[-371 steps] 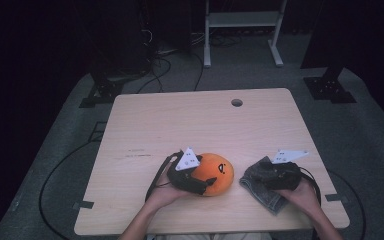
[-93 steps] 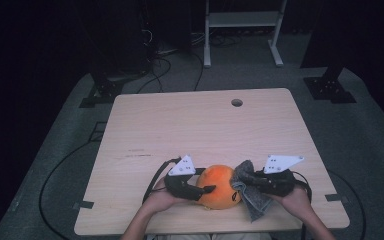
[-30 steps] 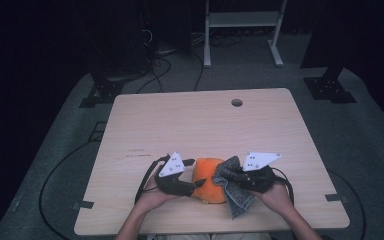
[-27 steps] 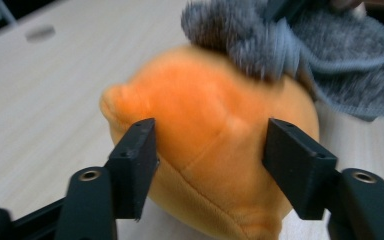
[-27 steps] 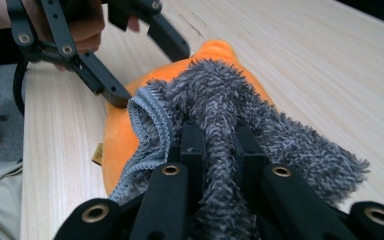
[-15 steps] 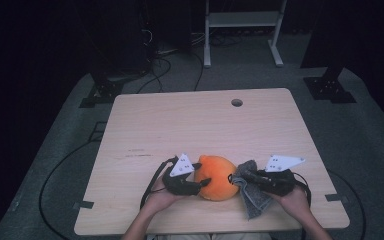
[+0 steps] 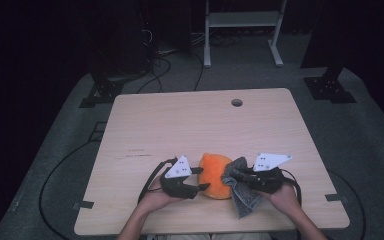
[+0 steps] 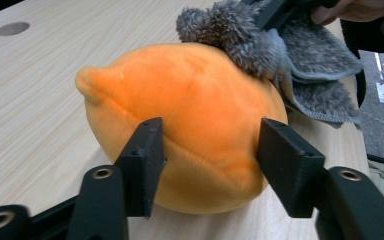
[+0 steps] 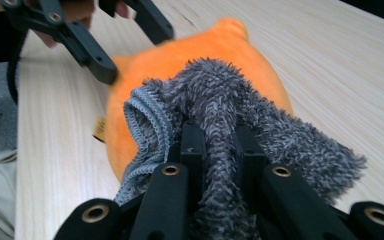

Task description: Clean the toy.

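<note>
The orange plush toy (image 7: 216, 175) is sitting near the front edge of the wooden table (image 7: 190, 125), about midway across, right between the person's two hands. It is lying on its side with its long axis running roughly front to back along the table. Seen from the left gripper view, its small pointed tip (image 8: 87, 80) is aiming up and away toward the far side of the table, where the round cable hole (image 7: 237, 102) is sitting. It is looking rounded and lemon-like, bright orange, with a short soft nap and a stitched seam curving along its side.

The left gripper (image 8: 207, 167) is bracing the toy from the person's left, its jaws standing spread with the pads (image 8: 145, 162) pressing against the plush on either side of the belly. The right gripper (image 9: 215, 150) is squeezing a bunched fold of the grey fluffy cloth (image 9: 215, 115) tight between its jaws. That cloth is lying against the toy's right-hand side, touching the orange fabric, with a loose corner (image 7: 245, 202) hanging down onto the tabletop.
</note>
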Demonstrator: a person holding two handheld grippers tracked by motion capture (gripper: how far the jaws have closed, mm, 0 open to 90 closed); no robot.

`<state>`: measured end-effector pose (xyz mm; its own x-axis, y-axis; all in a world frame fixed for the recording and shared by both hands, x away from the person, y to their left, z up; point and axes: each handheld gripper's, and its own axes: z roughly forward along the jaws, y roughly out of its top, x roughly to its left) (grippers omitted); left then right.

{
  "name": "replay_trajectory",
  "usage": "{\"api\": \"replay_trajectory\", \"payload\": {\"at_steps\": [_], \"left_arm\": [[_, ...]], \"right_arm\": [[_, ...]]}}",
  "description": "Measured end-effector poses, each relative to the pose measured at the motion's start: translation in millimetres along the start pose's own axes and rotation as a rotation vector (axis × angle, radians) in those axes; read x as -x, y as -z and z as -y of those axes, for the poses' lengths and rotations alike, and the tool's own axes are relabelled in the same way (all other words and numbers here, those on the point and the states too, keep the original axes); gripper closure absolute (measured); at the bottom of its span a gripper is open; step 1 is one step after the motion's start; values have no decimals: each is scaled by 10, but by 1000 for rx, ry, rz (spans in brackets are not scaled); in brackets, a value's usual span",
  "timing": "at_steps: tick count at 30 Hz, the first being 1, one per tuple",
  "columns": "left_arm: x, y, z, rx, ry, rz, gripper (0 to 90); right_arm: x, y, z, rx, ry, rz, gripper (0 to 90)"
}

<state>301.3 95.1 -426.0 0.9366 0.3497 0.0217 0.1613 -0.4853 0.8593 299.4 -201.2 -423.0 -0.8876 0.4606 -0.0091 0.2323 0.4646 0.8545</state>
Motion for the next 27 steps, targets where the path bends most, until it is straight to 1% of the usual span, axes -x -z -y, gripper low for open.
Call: {"api": "replay_trajectory", "payload": {"at_steps": [2, 4, 5, 6, 8, 9, 10, 11, 12, 13, 14, 15, 16, 17, 19, 20, 21, 23, 24, 26, 27], "left_arm": [[21, -31, -13, 1, -4, 1, 456], [46, -54, -21, -2, -5, -3, 461], [56, -64, -31, -5, -8, -7, 461], [62, -68, -44, -7, -8, -17, 463], [67, -78, -63, -4, 5, -22, 465], [67, -84, -69, 0, 9, -21, 465], [67, -84, -69, 0, 9, -21, 464], [75, -91, -82, 2, 5, -11, 447], [85, -98, -86, -7, 0, 4, 404], [93, -101, -88, -20, -8, 6, 291], [93, -101, -88, -20, -8, 6, 231], [108, -88, -74, -22, -34, 3, 204], [104, -81, -66, -27, -46, -2, 196], [96, -85, -59, -31, -45, -9, 207], [89, -90, -44, -19, -68, -42, 329], [92, -96, -42, -7, -79, -54, 407], [93, -106, -49, -3, -79, -60, 445], [119, -135, -86, 4, -93, -81, 481], [129, -142, -99, 6, -95, -79, 488], [161, -157, -125, 7, -105, -86, 495], [172, -164, -140, 13, -104, -83, 495]], "right_arm": [[33, 45, 62, -14, -10, 17, 788], [71, 96, 131, -46, -17, 53, 788], [95, 126, 163, -78, -19, 76, 788], [90, 158, 166, -91, -14, 97, 789], [23, 220, 115, -54, 7, 101, 789], [-39, 238, 45, -20, 25, 83, 789], [-73, 234, -1, -3, 35, 66, 789], [-125, 203, -73, 8, 52, 43, 789], [-148, 170, -107, 5, 68, 37, 788], [-169, 109, -139, -18, 89, 37, 788], [-161, 62, -135, -32, 96, 37, 789], [-134, 28, -113, -31, 85, 32, 788], [-105, 15, -93, -24, 73, 25, 788], [-67, 14, -63, -14, 55, 25, 789], [-18, 37, -24, -7, 41, 32, 788], [1, 52, -8, -9, 35, 39, 788], [19, 68, 4, -16, 34, 50, 788], [46, 109, 19, -34, 24, 82, 788], [51, 131, 19, -40, 19, 95, 788], [6, 181, -8, -31, 36, 109, 789], [-35, 201, -42, -19, 48, 104, 789]]}}
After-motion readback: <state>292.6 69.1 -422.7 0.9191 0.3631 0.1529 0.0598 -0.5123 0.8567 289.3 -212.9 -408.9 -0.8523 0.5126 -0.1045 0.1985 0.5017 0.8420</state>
